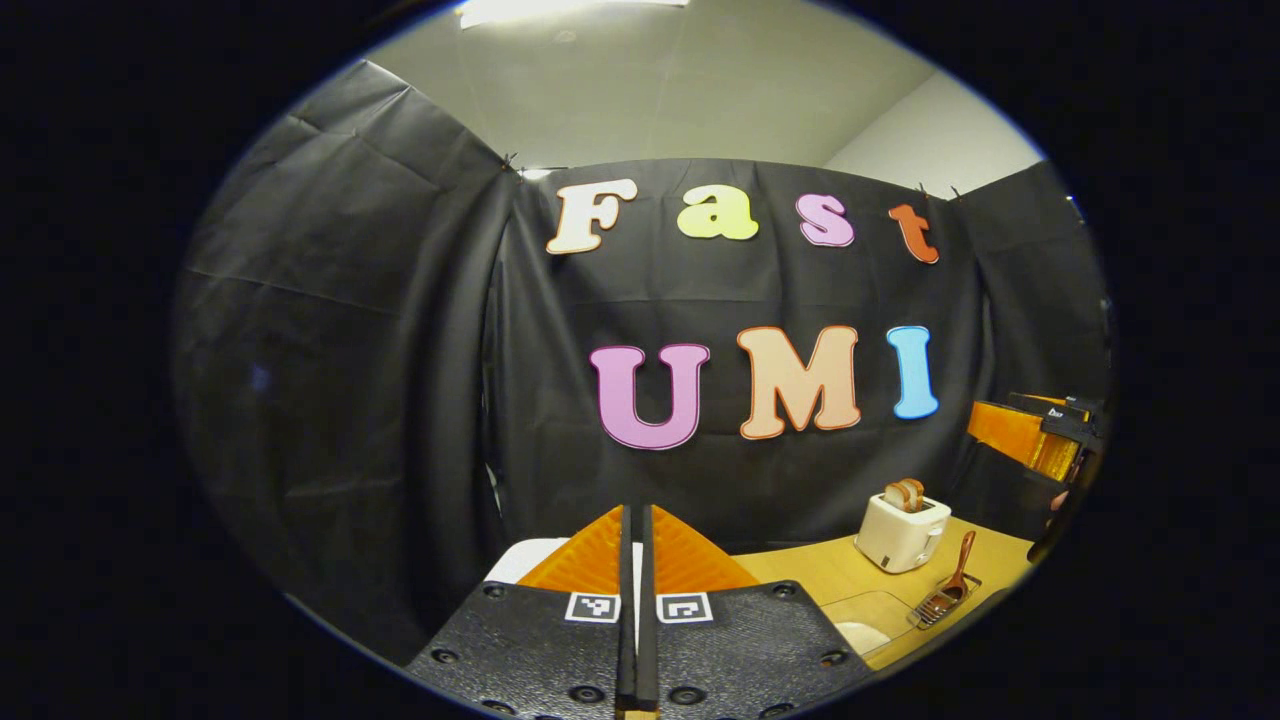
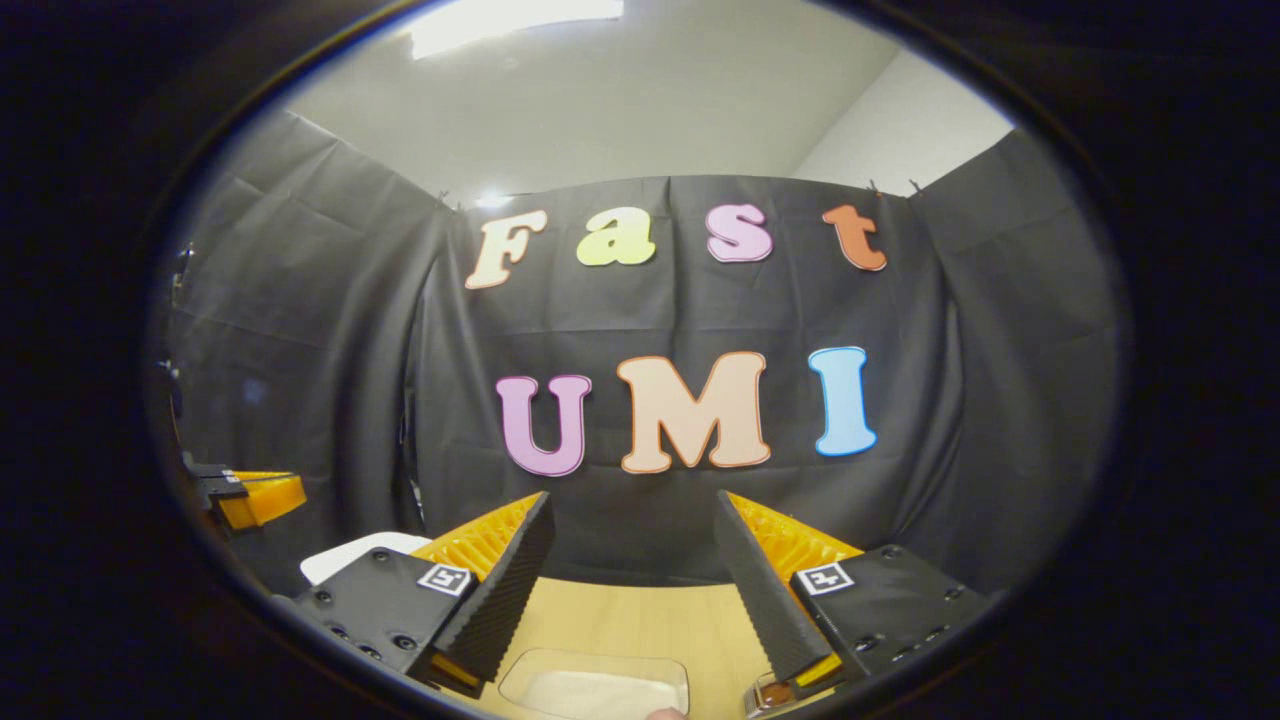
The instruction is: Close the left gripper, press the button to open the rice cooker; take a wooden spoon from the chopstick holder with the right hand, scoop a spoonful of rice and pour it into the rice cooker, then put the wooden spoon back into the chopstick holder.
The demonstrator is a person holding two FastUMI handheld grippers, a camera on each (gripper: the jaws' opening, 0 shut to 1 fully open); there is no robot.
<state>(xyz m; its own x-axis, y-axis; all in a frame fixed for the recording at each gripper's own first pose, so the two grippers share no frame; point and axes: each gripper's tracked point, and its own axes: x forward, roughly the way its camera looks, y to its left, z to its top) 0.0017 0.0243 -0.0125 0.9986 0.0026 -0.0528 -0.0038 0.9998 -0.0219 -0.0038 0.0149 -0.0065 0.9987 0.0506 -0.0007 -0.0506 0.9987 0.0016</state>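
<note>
In the left gripper view the left gripper (image 1: 636, 560) has its 2 fingers pressed flat together with nothing between them, their ribbed pads meeting in a thin vertical seam. Each finger base is a dark, pebbled plate with round screw heads and 1 small square black-and-white marker; no readable writing shows.

Take the white toaster (image 1: 901, 532) as the landmark. It is a boxy, smooth, rounded appliance standing on the light wooden surface (image 1: 800, 572), with 2 slices of bread (image 1: 904, 493) poking up from its slots. Just in front of it and slightly to the right, the wooden spoon (image 1: 957, 572) stands in the chopstick holder (image 1: 938, 604), a low wire-like rack. The spoon's long axis runs steeply upward, handle end high and leaning a little right, bowl end down in the holder. Its wood is reddish brown and glossy. Left of the holder, a clear shallow rice container (image 1: 868, 622) with rounded corners lies on the surface, holding something pale. Right of and above the toaster, the other gripper's ridged body shows at the edge.

In the right gripper view the right gripper (image 2: 640, 590) holds its fingers (image 2: 500, 590) wide apart, empty, their inner faces finely ribbed. Between them lies the same clear container (image 2: 598, 690) of pale rice on the wooden surface. A white rounded object (image 2: 345, 555) sits at far left; I cannot tell what it is.
</note>
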